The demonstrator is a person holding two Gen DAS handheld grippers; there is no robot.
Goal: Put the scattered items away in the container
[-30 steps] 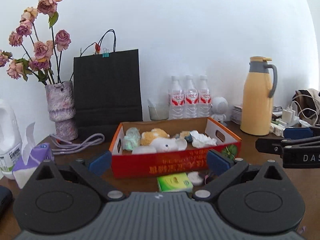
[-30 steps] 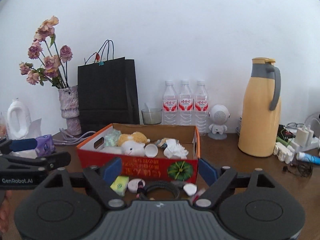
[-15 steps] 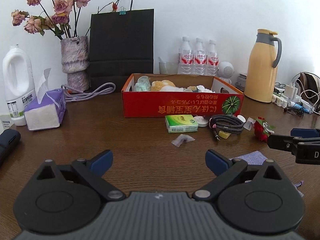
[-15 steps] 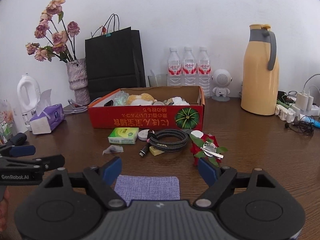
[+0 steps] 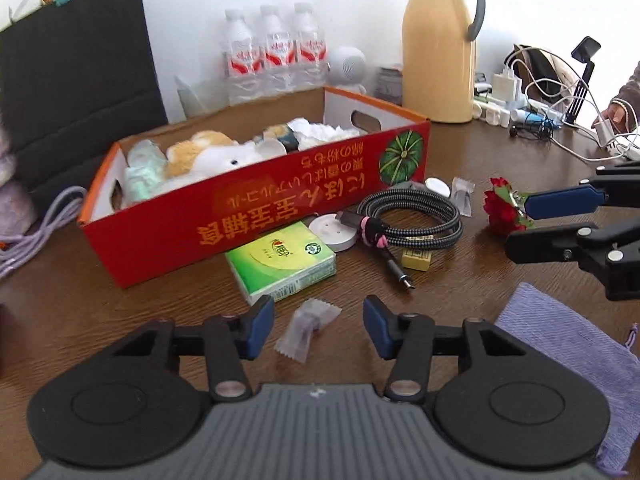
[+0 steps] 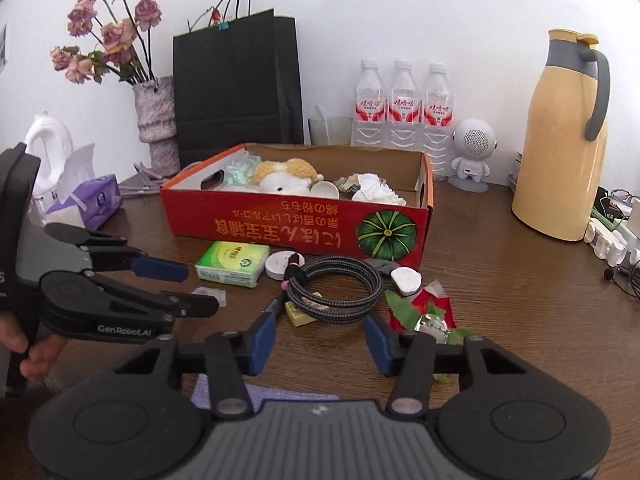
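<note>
Brown tabletop, red box [image 5: 256, 208] behind; left gripper [image 5: 318, 326], jaws just narrowing yet unclamped, straddles a clear wrapper [image 5: 306, 330]. Flimsy plastic could slip as the pads meet.

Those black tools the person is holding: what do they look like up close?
Each tool is matt black plastic: a ribbed grey body, two round discs, and jointed link arms with silver pivot pins carrying two fingers tipped with blue pads. In the right wrist view, the left tool's side bears white lettering, "GenRobot.AI".
</note>
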